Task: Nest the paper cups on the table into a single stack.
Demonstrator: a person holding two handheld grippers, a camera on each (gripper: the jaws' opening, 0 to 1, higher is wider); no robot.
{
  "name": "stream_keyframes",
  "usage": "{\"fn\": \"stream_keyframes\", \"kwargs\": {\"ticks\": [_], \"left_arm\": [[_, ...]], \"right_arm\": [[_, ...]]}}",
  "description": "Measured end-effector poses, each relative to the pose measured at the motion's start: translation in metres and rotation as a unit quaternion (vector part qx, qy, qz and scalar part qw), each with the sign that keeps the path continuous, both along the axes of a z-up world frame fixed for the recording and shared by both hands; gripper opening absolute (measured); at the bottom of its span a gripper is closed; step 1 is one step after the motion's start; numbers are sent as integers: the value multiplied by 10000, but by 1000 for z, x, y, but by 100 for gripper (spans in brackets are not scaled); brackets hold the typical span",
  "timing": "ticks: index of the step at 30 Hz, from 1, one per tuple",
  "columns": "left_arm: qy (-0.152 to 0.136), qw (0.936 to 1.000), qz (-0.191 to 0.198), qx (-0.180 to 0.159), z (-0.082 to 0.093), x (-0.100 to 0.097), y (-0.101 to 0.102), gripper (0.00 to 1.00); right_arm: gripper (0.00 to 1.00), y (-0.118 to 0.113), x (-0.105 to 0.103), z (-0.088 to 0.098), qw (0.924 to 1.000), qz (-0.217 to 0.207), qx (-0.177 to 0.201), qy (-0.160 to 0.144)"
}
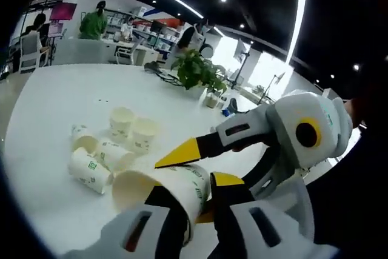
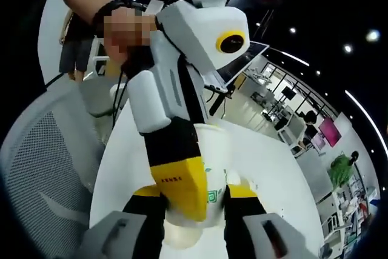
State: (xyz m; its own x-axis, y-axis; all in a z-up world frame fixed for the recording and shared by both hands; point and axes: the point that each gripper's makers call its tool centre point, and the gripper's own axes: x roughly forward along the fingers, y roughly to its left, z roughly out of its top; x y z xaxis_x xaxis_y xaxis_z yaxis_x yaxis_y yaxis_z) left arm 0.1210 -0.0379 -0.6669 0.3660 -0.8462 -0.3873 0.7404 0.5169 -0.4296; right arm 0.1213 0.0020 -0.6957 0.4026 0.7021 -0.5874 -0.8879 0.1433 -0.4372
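Observation:
A white paper cup with green print (image 1: 176, 186) lies on its side above the table, mouth to the left. My left gripper (image 1: 191, 201) is shut on it from below. My right gripper (image 1: 206, 168) reaches in from the right, its yellow tips clamped on the cup's base end. In the right gripper view the same cup (image 2: 215, 156) sits between my right gripper's (image 2: 197, 198) yellow tips. The left gripper (image 2: 182, 186) comes down from above with one yellow pad flat on the cup's wall. Several loose cups (image 1: 112, 150) stand or lie on the white table (image 1: 60, 95).
A potted plant (image 1: 197, 71) and small items stand at the table's far edge. People and desks fill the office behind. A grey mesh chair (image 2: 48, 156) is beside the table, and a person's hand (image 2: 109, 10) holds the left gripper.

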Motion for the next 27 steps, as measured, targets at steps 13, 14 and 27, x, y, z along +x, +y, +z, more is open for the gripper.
{"fn": "stream_keyframes", "kwargs": {"ticks": [13, 14, 27], "left_arm": [[145, 9999, -63, 38, -6, -6, -1, 0], [144, 9999, -70, 53, -6, -8, -2, 0], [25, 9994, -153, 307, -9, -8, 0, 0]], "right_arm": [[36, 2, -7, 0, 10000, -40, 0, 13], [36, 2, -7, 0, 10000, -46, 0, 18], [58, -25, -10, -15, 9978, -548, -185, 310]]}}
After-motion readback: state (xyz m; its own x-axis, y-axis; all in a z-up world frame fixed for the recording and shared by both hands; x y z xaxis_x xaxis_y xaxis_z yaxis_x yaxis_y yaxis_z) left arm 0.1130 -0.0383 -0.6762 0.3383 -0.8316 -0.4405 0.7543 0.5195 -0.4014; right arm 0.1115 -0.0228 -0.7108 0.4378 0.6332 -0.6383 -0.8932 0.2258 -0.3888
